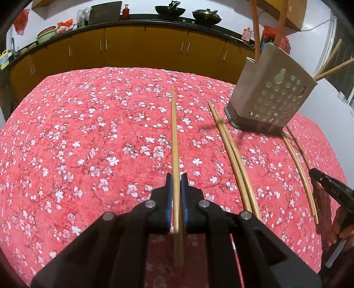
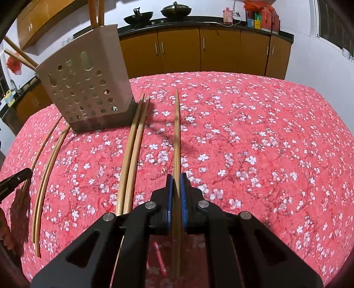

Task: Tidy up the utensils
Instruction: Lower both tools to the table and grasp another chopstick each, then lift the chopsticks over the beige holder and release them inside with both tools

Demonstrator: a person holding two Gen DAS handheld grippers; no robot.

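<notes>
Two grippers angled down at the tablecloth, jaws each pinching a chopstick

tablecloth: red, white blossoms | chopsticks: tan | cabinets: yellow

A red cloth with small white flowers is covering the desk. Behind it, yellow cupboards are standing under a long black counter. Two dark pans are sitting on that counter, a green bowl is resting near the left end, and a red bag is hanging on the wall.
</notes>
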